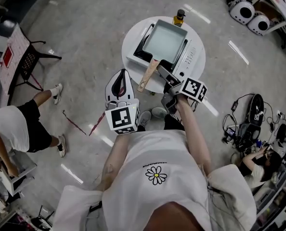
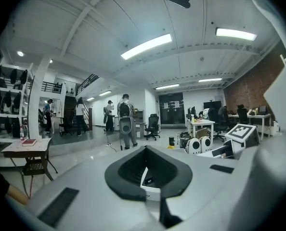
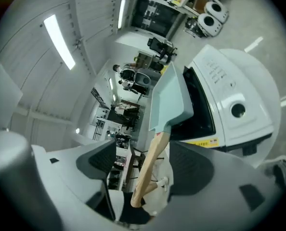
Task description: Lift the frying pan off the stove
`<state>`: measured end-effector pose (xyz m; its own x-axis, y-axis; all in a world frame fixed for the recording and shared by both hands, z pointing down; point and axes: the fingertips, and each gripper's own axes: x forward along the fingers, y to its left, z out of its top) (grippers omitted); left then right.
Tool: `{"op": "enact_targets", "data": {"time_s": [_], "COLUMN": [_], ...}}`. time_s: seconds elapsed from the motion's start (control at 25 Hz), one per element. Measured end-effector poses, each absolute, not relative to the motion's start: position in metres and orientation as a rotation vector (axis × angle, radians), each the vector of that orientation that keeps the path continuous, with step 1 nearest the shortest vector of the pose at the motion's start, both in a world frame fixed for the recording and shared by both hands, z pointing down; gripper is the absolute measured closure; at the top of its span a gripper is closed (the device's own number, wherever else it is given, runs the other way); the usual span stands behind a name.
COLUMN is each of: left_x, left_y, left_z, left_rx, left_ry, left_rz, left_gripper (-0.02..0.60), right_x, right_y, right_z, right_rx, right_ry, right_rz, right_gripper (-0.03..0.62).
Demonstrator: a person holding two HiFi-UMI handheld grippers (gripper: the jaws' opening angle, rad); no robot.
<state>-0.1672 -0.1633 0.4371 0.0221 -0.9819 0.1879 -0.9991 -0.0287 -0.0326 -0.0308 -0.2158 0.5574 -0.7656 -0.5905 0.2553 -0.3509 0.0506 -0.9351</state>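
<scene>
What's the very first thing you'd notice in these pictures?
The pale blue frying pan with a wooden handle, sitting on a white stove on a round white table in the middle of an open floor. The right gripper has its jaws apart on either side of that handle, while the left gripper hangs shut near the table's edge.

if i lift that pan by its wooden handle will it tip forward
Probably nose-heavy: the frying pan has a wide rectangular body well beyond its slim wooden handle, so it may dip. It looks rigid. The smooth, rounded handle could twist between the open pads of the right tool.
</scene>
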Motion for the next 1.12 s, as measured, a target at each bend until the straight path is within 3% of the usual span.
{"op": "enact_targets", "data": {"time_s": [0.48, 1.12], "left_x": [-0.183, -0.195], "left_y": [-0.158, -0.134], "left_z": [0.458, 0.477], "left_rx": [2.072, 1.966], "left_ry": [-2.115, -2.143], "left_rz": [0.295, 0.360], "left_gripper": [0.581, 0.581], "right_x": [-0.075, -0.110], "right_y": [-0.226, -0.217], "right_z": [0.594, 0.593], "right_rx": [-0.549, -0.288], "right_ry": [1.642, 1.606], "right_rz": [-2.114, -2.210], "right_gripper": [0.251, 0.393]}}
